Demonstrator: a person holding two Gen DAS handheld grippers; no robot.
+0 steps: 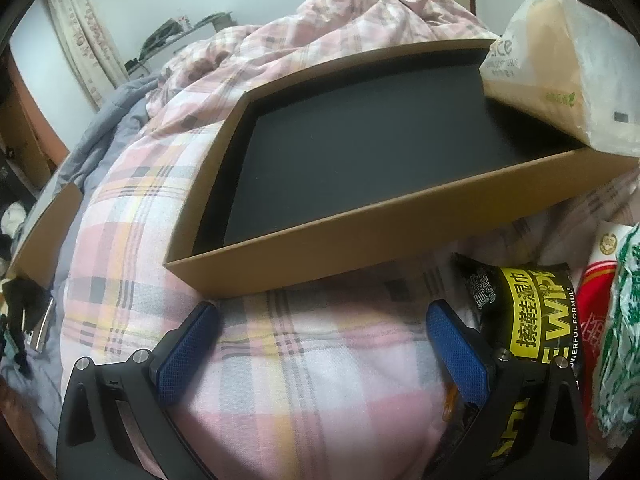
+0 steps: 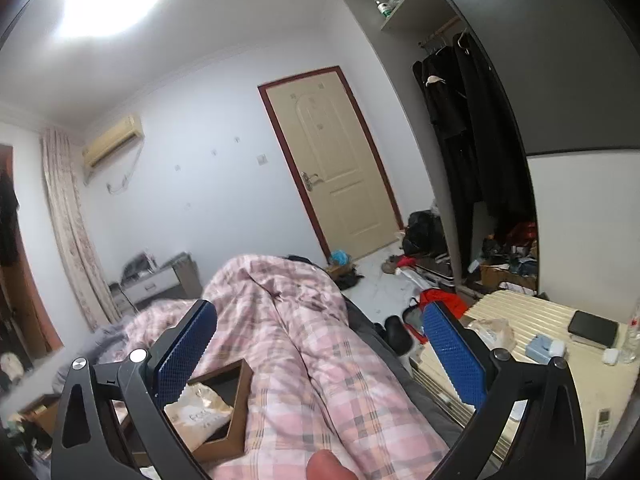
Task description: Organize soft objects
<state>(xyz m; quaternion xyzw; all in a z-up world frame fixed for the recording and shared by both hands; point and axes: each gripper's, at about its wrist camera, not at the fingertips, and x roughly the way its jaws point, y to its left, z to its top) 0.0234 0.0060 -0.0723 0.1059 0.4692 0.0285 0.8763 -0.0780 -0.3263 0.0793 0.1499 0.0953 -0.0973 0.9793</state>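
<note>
Tissues (image 1: 560,68) lie in the far right corner of the box (image 1: 360,236) on the quilt (image 1: 280,360). Left tool (image 1: 322,344) gapes near the wipes (image 1: 532,320); right tool (image 2: 320,354) hangs spread, empty, above the bed.

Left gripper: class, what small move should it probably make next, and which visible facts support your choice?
Probably swing right and close on the black and yellow wipes pack. The left gripper is open and holds nothing, the pack lies just beside its right finger on the plaid quilt, and the cardboard tray ahead holds only a tissue pack in its far corner.
</note>
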